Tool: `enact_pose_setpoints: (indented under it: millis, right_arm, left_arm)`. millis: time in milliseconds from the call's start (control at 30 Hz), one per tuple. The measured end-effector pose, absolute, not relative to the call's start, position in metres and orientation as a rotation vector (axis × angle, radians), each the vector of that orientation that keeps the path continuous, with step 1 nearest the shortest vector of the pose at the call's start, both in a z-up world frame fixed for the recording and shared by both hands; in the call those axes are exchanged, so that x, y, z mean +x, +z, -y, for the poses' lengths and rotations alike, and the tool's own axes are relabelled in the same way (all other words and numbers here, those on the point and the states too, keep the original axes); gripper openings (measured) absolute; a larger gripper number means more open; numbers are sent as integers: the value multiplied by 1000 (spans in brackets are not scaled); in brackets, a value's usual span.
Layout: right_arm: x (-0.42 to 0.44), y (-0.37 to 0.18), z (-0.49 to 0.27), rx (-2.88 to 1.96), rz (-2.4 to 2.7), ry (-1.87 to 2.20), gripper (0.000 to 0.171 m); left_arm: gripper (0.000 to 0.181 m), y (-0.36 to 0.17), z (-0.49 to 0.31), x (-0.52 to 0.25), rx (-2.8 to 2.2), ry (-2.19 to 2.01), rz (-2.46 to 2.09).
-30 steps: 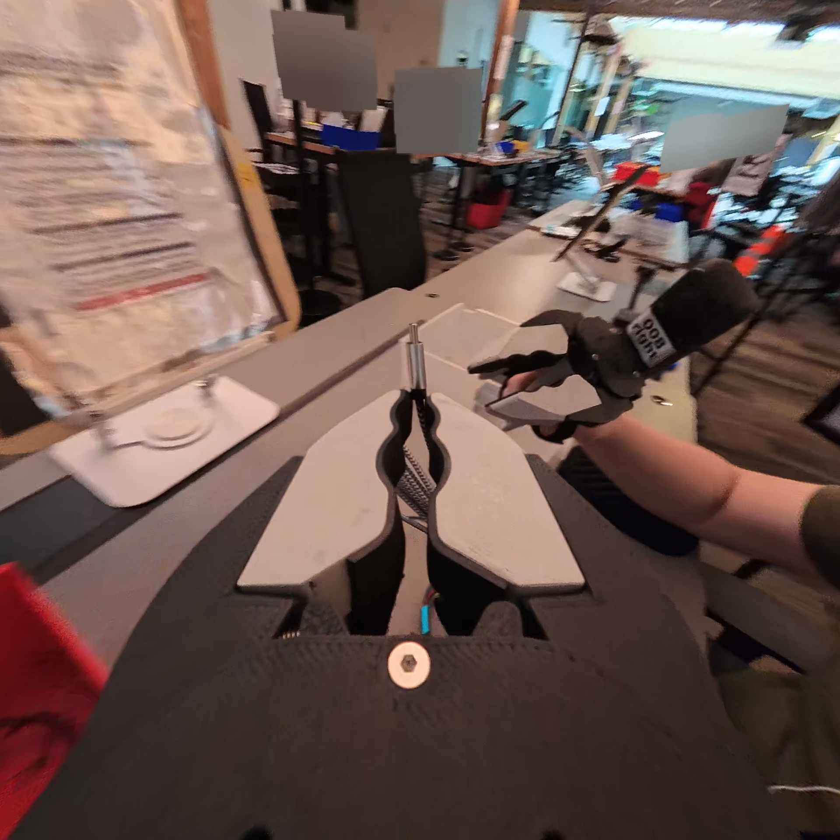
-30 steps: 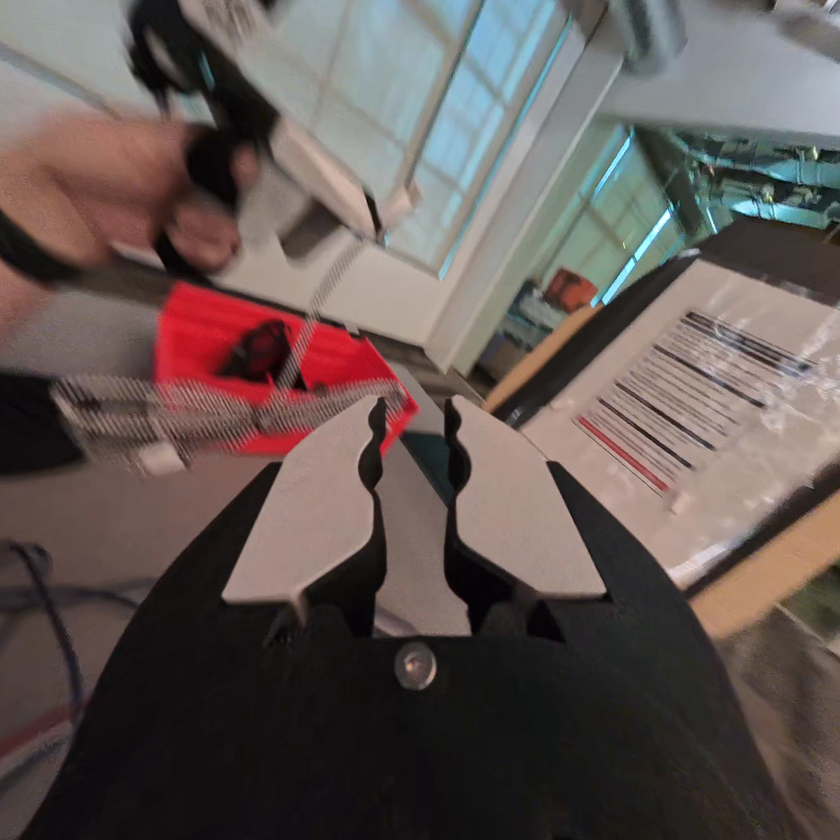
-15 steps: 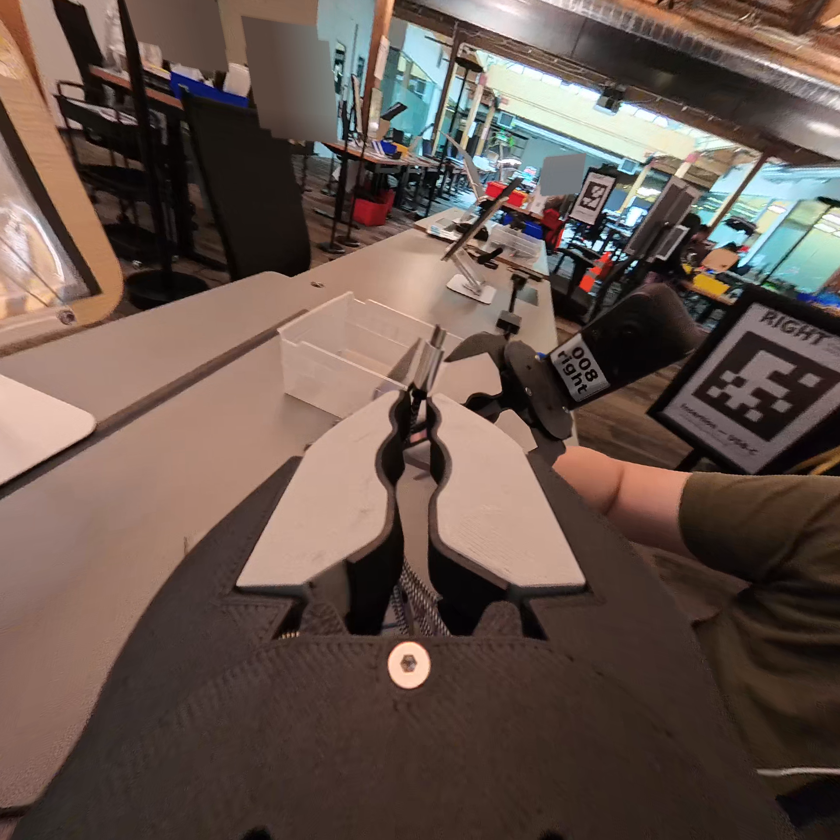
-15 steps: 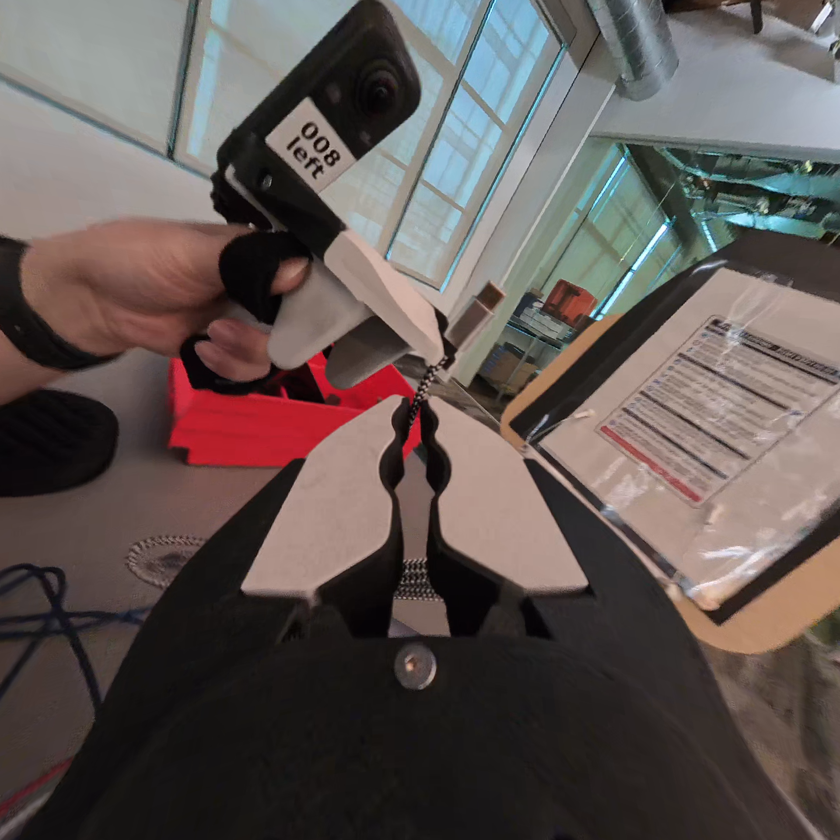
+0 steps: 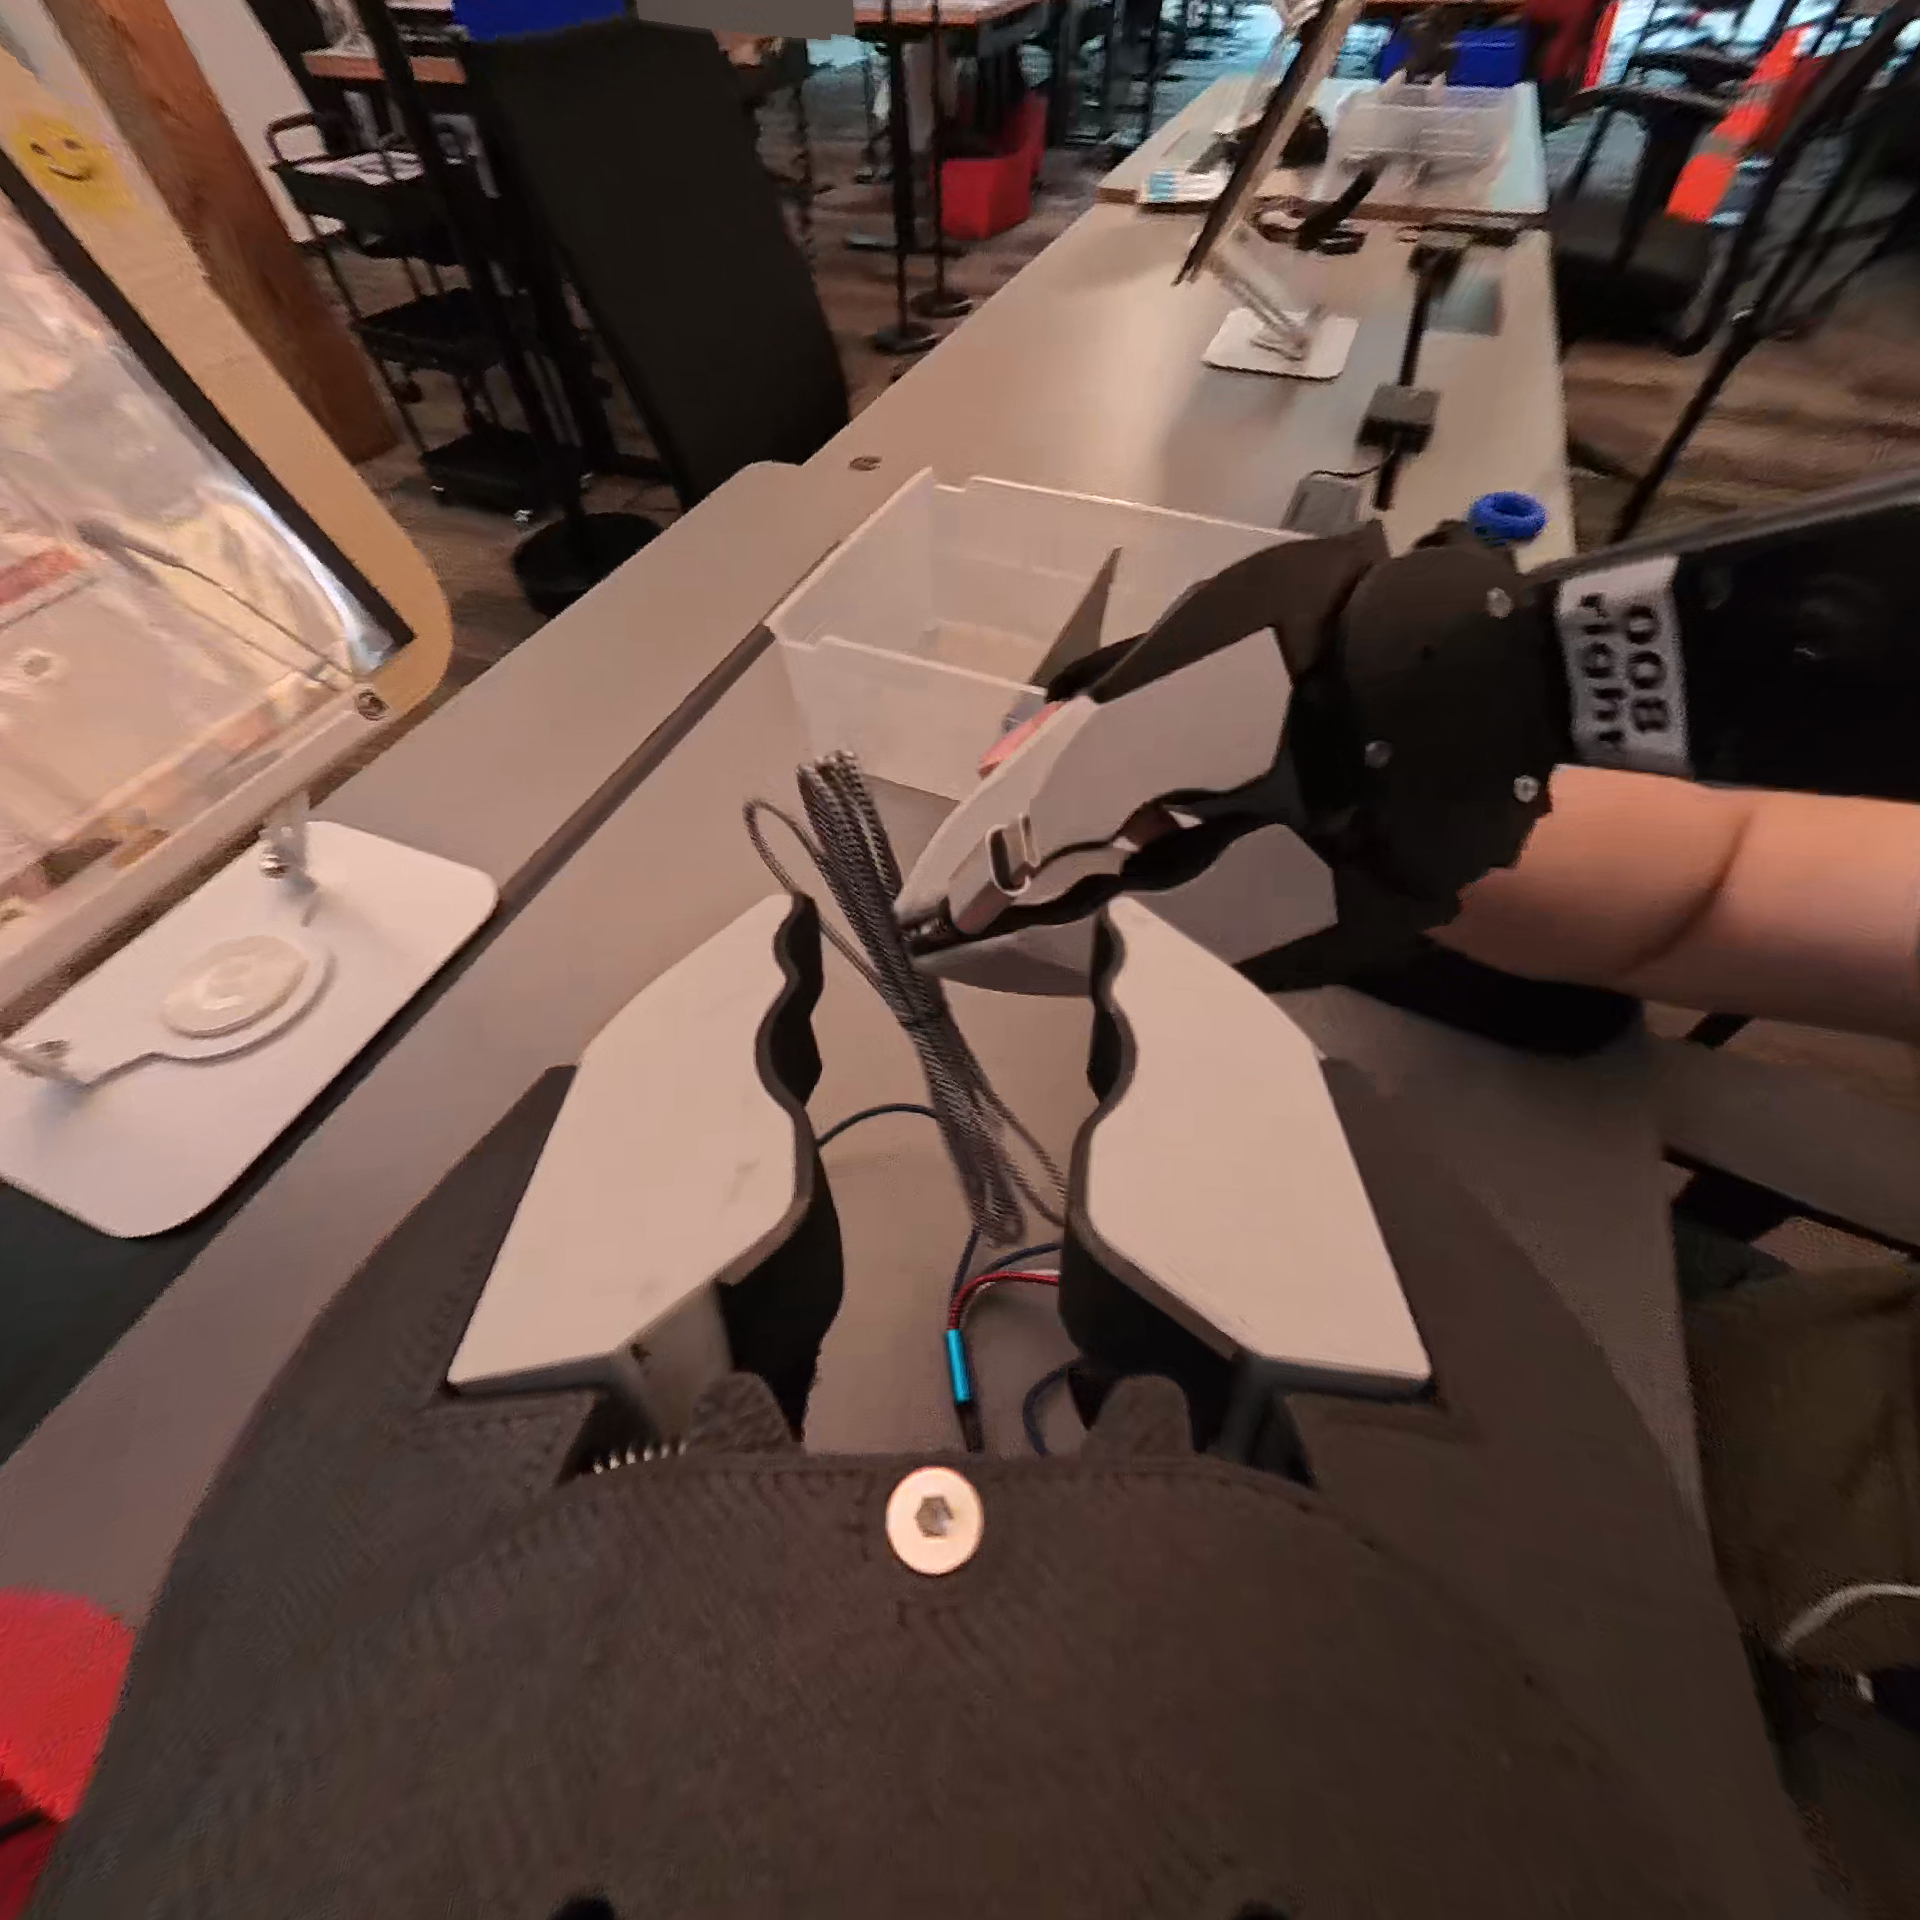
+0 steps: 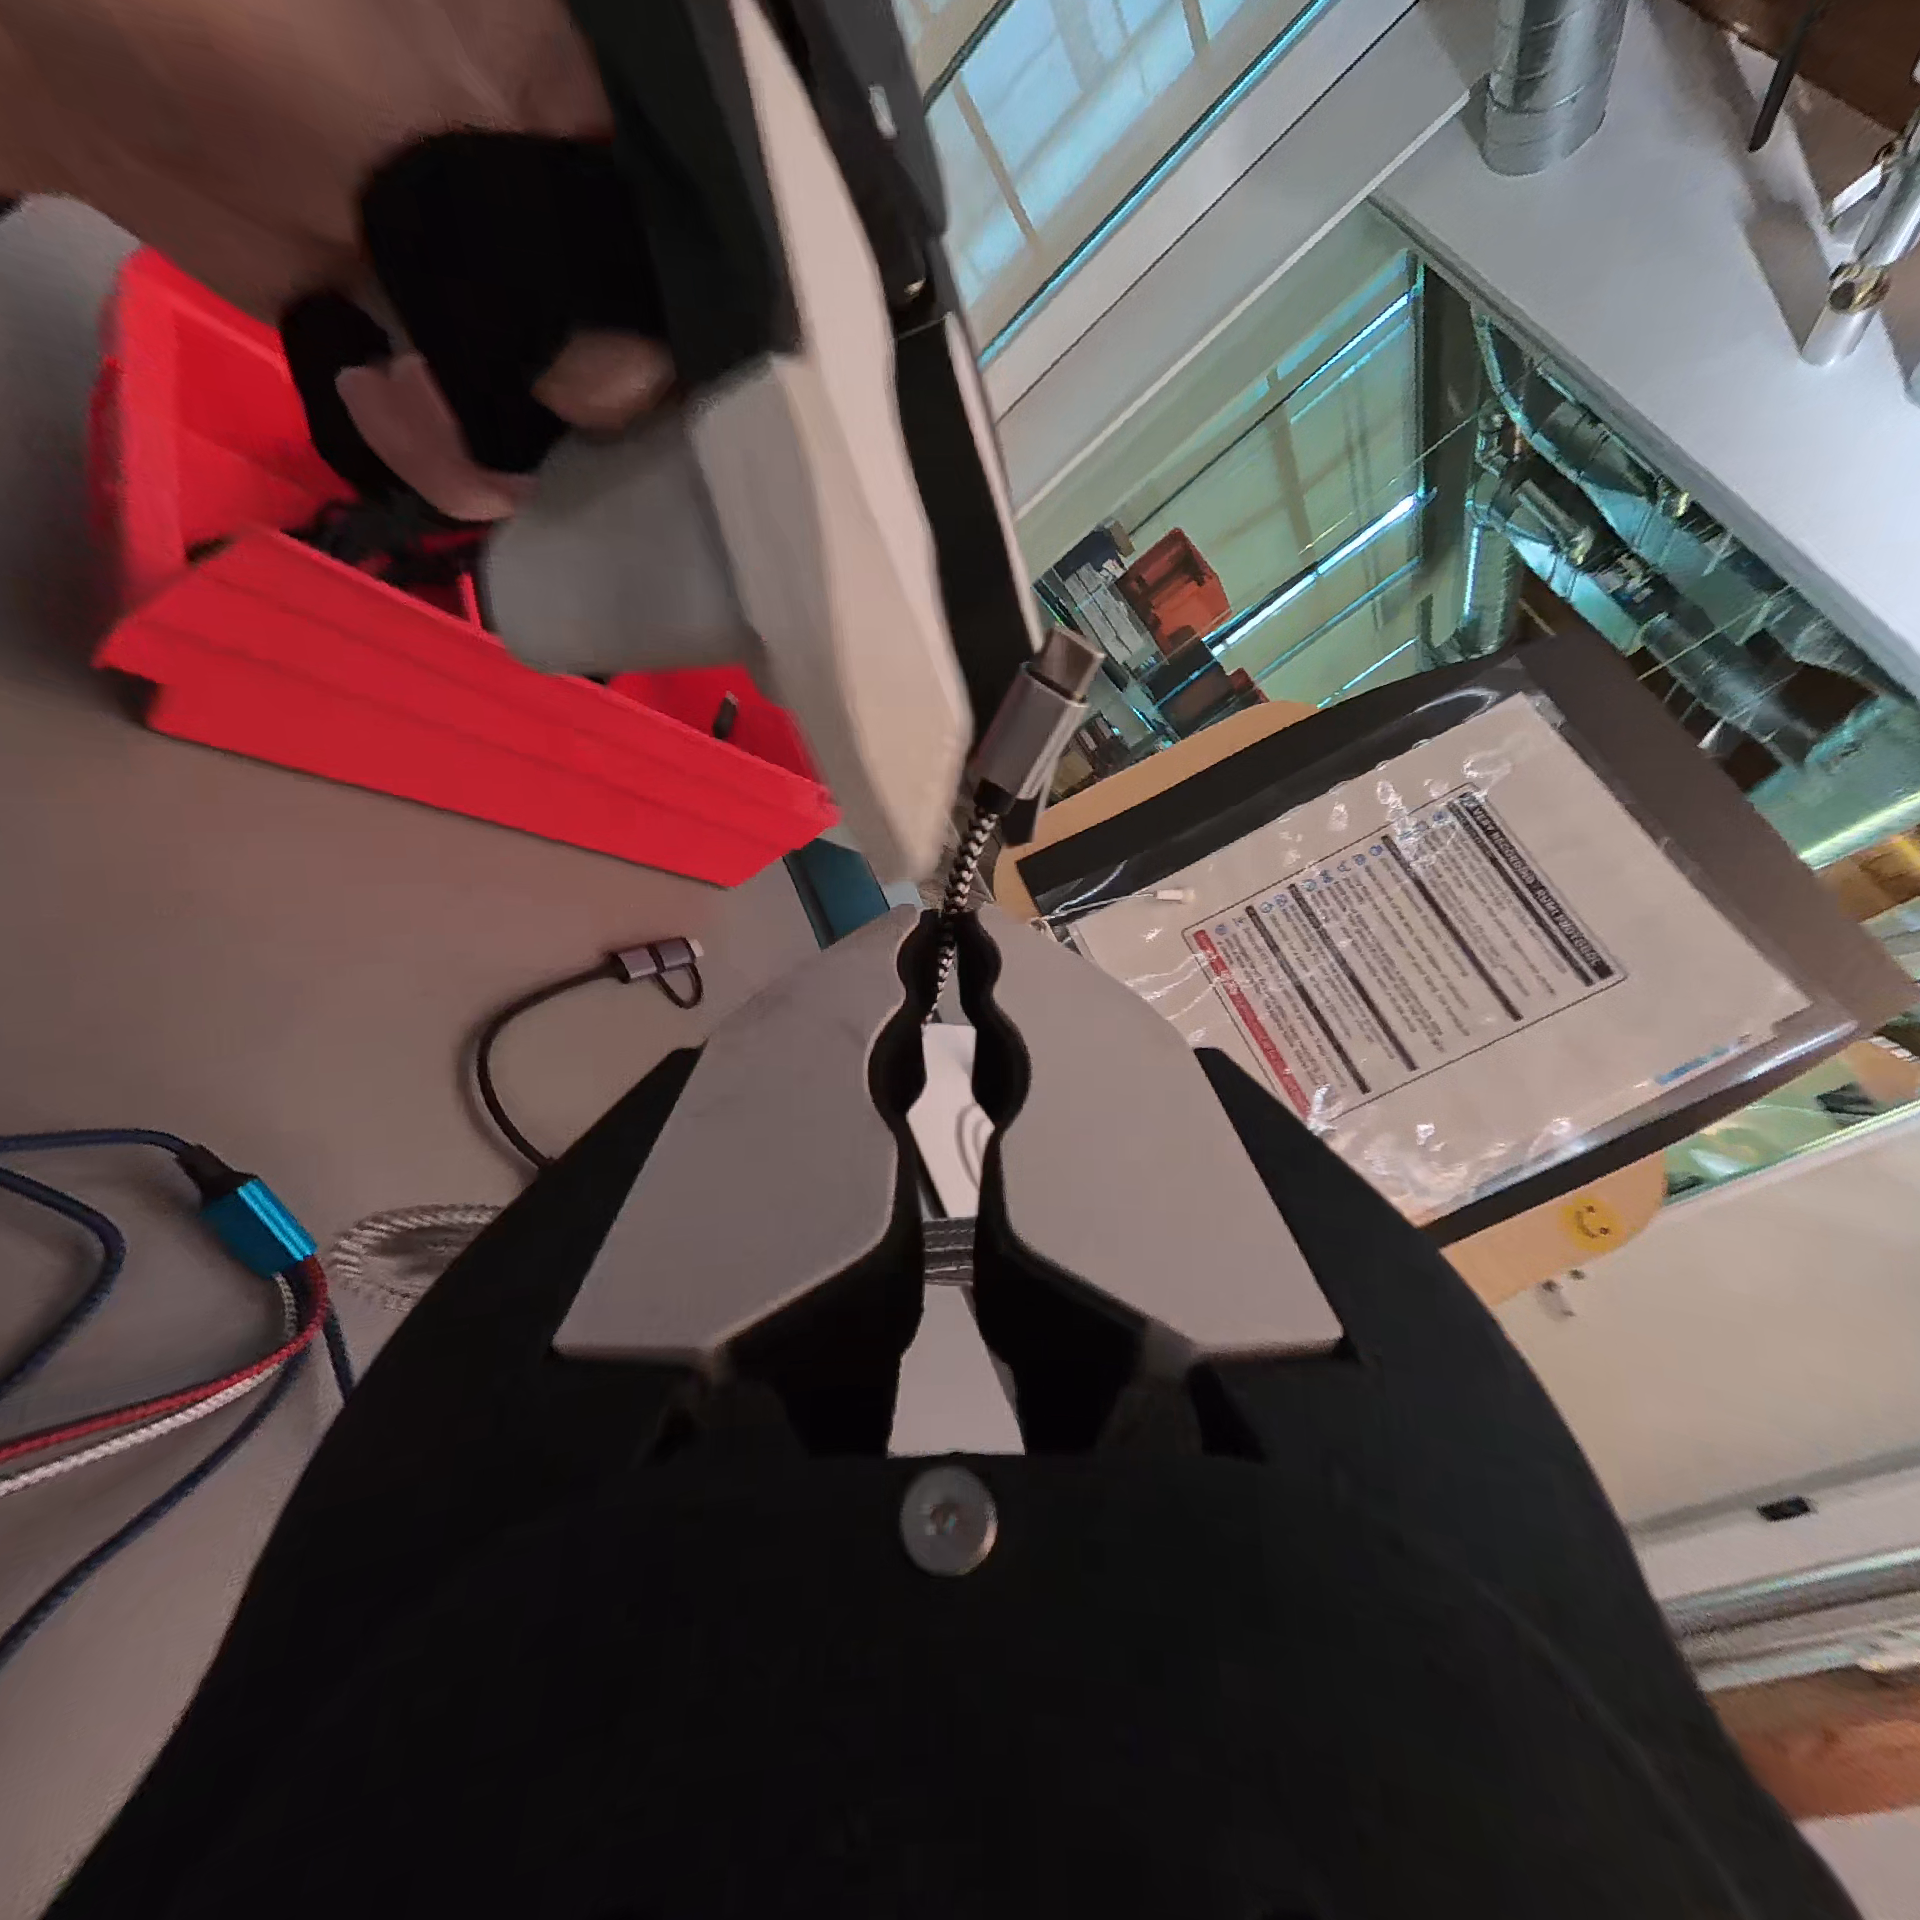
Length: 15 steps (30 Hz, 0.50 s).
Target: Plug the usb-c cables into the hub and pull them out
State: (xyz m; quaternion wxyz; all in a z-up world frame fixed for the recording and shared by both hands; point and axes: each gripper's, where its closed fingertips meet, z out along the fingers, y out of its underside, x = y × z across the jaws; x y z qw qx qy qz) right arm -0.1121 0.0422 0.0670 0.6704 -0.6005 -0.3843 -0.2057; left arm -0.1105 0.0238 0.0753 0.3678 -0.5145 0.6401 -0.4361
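Observation:
A grey braided usb-c cable (image 5: 847,831) hangs in a folded bundle between my two grippers. My right gripper (image 6: 945,920) is shut on the cable just behind its silver plug (image 6: 1044,707), which sticks out past the fingertips. In the left wrist view the right gripper (image 5: 925,920) reaches in from the right, with the plug (image 5: 1006,852) facing the camera. My left gripper (image 5: 948,935) is open and empty, its fingers on either side of the hanging cable. A small grey hub (image 6: 655,961) with a short black lead lies on the table.
A red bin (image 6: 416,707) stands behind the hub. A cable with a blue plug (image 6: 255,1231) lies at the left on the grey table (image 6: 260,935). A clear plastic bin (image 5: 966,623) stands beyond the grippers. A framed sign on a white base (image 5: 229,997) stands to the left. Only a small space, under 4 cm, lies between the two pairs of fingers. Left tips and right tips are each some 30 cm from the small grey hub (image 6: 655,961).
My left gripper has opened and let go of the braided cable. My right gripper has closed on it behind the plug and now holds it alone.

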Motion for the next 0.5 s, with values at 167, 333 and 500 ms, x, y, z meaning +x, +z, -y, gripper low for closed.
enact_pose_setpoints:
  millis: [167,333,500]
  right_arm:
    - [-115,61,-44,-1348,914,-558,4]
    - [-116,57,-46,-1343,936,-585,4]
    - [-125,61,-39,-1208,998,-537,9]
  left_arm:
    - [19,79,-25,-110,-1309,-1110,-1611]
    - [6,74,-32,-113,-1368,-1099,-1619]
    - [5,78,-32,-114,-1395,-1176,-1596]
